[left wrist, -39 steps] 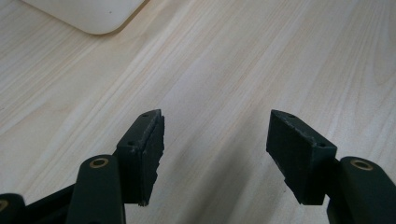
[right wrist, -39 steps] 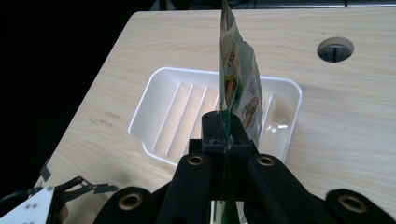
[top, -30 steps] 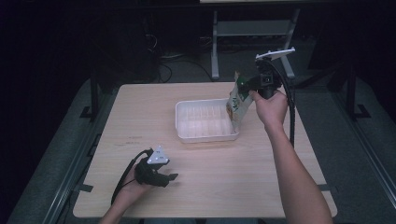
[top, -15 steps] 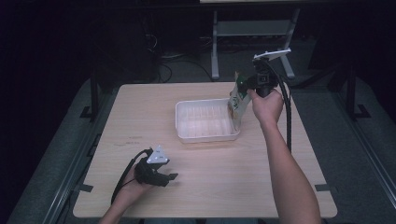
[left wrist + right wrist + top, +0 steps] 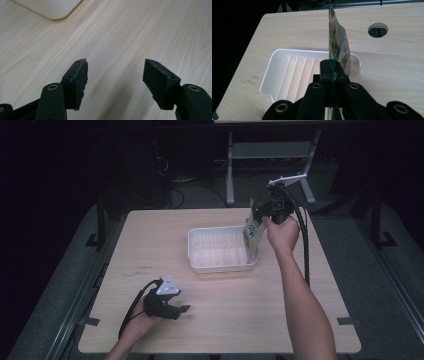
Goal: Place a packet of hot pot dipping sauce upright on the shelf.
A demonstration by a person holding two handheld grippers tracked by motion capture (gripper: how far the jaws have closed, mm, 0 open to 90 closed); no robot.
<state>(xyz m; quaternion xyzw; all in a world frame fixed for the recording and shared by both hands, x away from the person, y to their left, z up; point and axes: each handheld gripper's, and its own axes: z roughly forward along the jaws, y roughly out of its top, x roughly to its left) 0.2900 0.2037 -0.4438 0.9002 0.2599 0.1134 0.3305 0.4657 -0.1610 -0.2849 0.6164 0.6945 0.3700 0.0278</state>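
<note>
I am holding my right tool (image 5: 259, 211) at the upper right of the high view, its jaws pinched tight on the top edge of a thin green-and-cream printed foil snack pouch (image 5: 252, 231). In the right gripper view the pouch (image 5: 338, 47) is hanging edge-on from the closed jaws, over the right end of the shallow white ribbed plastic tray (image 5: 274, 72). In the high view its lower end is reaching down at the tray's (image 5: 200, 265) right rim; I cannot tell whether it is touching the tray floor yet.

My left tool (image 5: 170, 302) is resting at the lower left of the high view, on the pale wood tabletop (image 5: 150, 235), well apart from the tray. In the left gripper view its jaws are standing wide apart with nothing between them, only bare tabletop (image 5: 140, 30).

Progress, as I judge it: pickup done, pouch carried to the tray. Left to do: lower it in, lay it down, release. The tray is holding nothing else so far.
</note>
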